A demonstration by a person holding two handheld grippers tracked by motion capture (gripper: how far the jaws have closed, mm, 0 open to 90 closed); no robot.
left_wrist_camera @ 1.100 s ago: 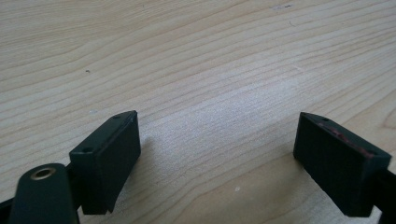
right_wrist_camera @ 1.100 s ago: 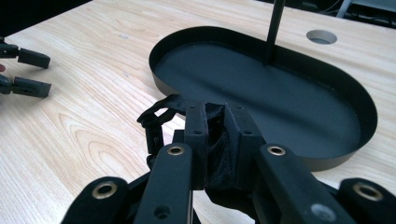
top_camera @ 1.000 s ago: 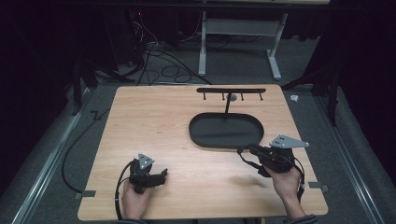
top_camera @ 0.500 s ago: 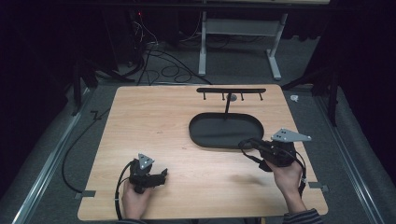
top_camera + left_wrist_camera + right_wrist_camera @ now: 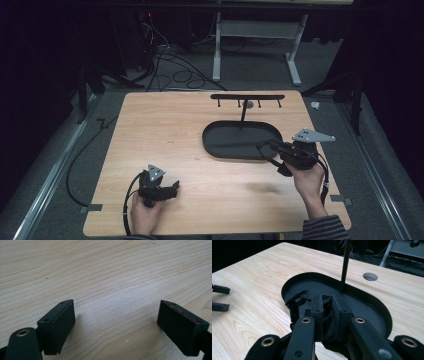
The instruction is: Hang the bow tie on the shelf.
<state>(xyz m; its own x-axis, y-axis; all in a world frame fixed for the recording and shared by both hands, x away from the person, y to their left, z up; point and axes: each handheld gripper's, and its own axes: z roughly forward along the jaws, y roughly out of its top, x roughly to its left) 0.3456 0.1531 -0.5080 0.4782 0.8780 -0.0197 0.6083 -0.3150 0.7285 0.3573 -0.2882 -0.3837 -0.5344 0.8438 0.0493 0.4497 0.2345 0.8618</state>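
We see the right gripper (image 5: pixel 327 307) pinching a small black strap-like item with a plastic clip (image 5: pixel 295 305), held just above the near right rim of the black oval tray with its upright hook stand (image 5: pixel 220 150). The left gripper (image 5: pixel 117 325), jaws spread with nothing between them, rests on the light wooden table (image 5: pixel 165 130), well to the tray's near left.

text: none readable | labels, brands, numbers, signs: none showing | surfaces checked: wooden table (image 5: pixel 200 130), black oval tray (image 5: pixel 220 145) on it, hook rack (image 5: pixel 247 97) standing above the tray, both grippers' jaws | all are appearing plain and unmarked
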